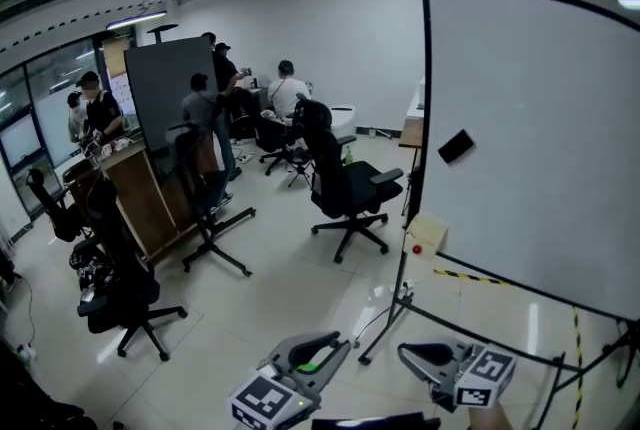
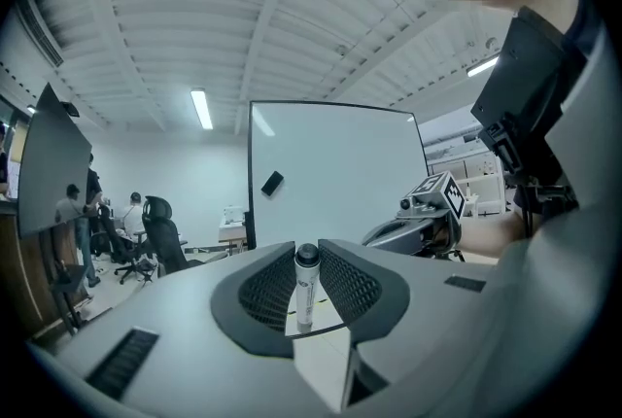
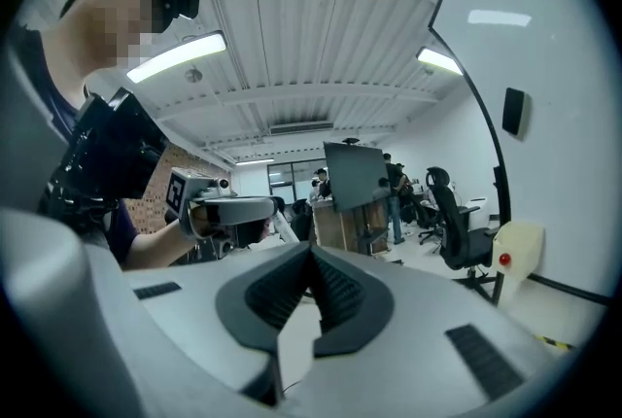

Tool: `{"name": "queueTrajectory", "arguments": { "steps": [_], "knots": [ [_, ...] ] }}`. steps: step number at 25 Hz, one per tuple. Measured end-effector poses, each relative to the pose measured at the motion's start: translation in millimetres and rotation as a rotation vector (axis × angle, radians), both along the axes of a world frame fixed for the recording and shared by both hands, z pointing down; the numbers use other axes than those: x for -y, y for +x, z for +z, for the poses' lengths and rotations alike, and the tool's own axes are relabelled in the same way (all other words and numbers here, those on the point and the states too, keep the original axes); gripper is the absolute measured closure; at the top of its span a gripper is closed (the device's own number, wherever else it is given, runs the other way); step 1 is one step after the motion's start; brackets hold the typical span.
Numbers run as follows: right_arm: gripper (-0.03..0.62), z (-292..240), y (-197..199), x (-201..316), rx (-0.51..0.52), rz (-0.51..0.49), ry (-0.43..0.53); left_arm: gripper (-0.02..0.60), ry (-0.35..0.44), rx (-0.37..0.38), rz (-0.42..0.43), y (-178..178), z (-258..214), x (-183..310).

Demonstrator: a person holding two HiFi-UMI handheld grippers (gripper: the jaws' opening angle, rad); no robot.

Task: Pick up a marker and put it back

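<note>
The left gripper [image 2: 307, 262] was clamped on the marker [image 2: 305, 290], which stood upright between its jaws, dark end up. The right gripper [image 3: 313, 256] had its jaws together with nothing between them. Both were held low, side by side, facing the whiteboard [image 1: 530, 138], which bore a small black object [image 1: 456, 146]. Office chairs [image 1: 340, 180] and people stood further back.

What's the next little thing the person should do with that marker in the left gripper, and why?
Probably move it closer to the whiteboard: the left gripper is shut on the marker, cap up between its jaws, and the board stands ahead, some way off. Where it goes back isn't visible.
</note>
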State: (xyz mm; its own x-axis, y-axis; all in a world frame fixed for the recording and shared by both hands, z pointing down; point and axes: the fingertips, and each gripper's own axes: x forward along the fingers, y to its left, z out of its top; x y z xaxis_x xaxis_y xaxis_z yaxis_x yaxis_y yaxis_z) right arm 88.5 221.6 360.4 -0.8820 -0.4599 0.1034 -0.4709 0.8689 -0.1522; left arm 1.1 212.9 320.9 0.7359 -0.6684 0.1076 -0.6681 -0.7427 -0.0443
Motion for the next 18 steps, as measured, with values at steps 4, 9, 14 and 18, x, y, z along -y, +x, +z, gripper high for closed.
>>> {"name": "queueTrajectory", "arguments": {
  "steps": [4,9,14,18],
  "knots": [
    [0.580,-4.1,25.2,-6.4,0.009,0.007,0.016,0.511,0.013,0.013,0.003,23.9,-3.7,-5.7],
    [0.580,-10.7,47.8,-12.5,0.024,0.000,0.034,0.511,0.024,0.023,0.002,50.3,-10.4,-12.9],
    [0.580,-8.7,66.9,-12.5,0.012,-0.010,0.045,0.511,0.027,0.044,-0.006,67.9,-12.3,-13.2],
    [0.580,-10.6,80.6,-2.5,-0.049,-0.007,0.075,0.511,0.032,0.059,-0.005,74.8,-11.8,-5.3]
  ]
}}
